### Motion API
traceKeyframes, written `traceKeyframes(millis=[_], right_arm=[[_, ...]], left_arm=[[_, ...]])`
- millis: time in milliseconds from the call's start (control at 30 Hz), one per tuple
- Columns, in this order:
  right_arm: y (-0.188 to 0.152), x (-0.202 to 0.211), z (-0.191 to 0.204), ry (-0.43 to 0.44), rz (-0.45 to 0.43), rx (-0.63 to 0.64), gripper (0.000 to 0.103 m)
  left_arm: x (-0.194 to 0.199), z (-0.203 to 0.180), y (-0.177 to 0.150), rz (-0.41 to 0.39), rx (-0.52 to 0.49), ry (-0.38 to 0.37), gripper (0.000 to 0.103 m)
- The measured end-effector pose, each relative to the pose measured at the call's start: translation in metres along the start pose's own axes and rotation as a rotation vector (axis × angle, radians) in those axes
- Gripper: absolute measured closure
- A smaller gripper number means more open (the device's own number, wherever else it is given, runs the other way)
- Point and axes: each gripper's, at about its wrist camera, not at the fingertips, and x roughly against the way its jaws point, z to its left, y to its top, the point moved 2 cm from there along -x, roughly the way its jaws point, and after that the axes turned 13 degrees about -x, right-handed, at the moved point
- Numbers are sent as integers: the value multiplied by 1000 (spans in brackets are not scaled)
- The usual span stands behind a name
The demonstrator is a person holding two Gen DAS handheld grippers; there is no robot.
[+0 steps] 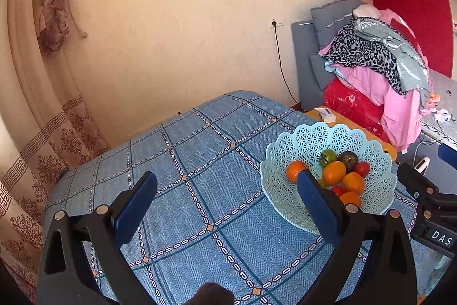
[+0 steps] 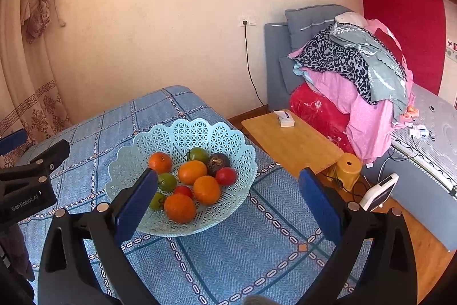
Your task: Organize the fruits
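Observation:
A pale blue lattice basket (image 2: pixel 182 130) stands on the blue checked tablecloth (image 2: pixel 228 256) and holds several fruits: oranges (image 2: pixel 180 207), green ones (image 2: pixel 167 181), red ones (image 2: pixel 226 176) and a dark one (image 2: pixel 218 162). It also shows in the left wrist view (image 1: pixel 308 142), at the right. My left gripper (image 1: pixel 227 185) is open and empty above the cloth, left of the basket. My right gripper (image 2: pixel 228 182) is open and empty, above the basket's near right side.
A low wooden table (image 2: pixel 291 142) with a small white box (image 2: pixel 284 118) stands right of the table. Behind it a bed carries piled bedding (image 2: pixel 351 70). A yellow stool (image 2: pixel 347 166) and cables lie on the floor. A curtain (image 1: pixel 42 133) hangs at the left.

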Motion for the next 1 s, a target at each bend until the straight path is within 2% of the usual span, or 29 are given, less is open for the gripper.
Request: traceKeyframes(millis=[300, 1000], right_arm=[[-11, -11, 11, 2, 38, 53, 3], [-23, -20, 24, 10, 77, 95, 3]], left_arm=[[-9, -10, -3, 22, -44, 8, 6], [-20, -10, -7, 45, -45, 18, 6]])
